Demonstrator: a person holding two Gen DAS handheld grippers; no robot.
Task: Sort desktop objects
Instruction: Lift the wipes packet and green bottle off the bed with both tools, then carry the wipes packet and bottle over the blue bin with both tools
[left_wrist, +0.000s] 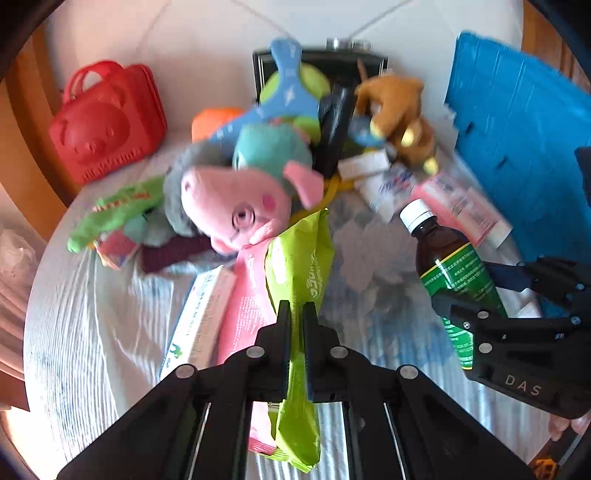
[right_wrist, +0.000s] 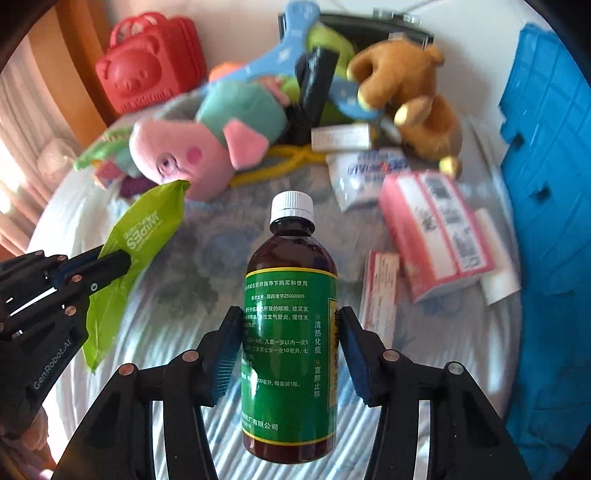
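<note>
Left gripper (left_wrist: 294, 314) pinches the green packet (left_wrist: 300, 266), right gripper (right_wrist: 288, 350) clamps the bottle (right_wrist: 290, 332) — carry both level, clear of the tabletop's (right_wrist: 177, 332) clutter.

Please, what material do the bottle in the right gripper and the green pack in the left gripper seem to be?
Bottle: dark brown, glossy, probably plastic or glass; cannot tell which. White ribbed cap, green paper-like label.
Green pack: thin soft plastic film, judging by its creases and slight sheen.
</note>
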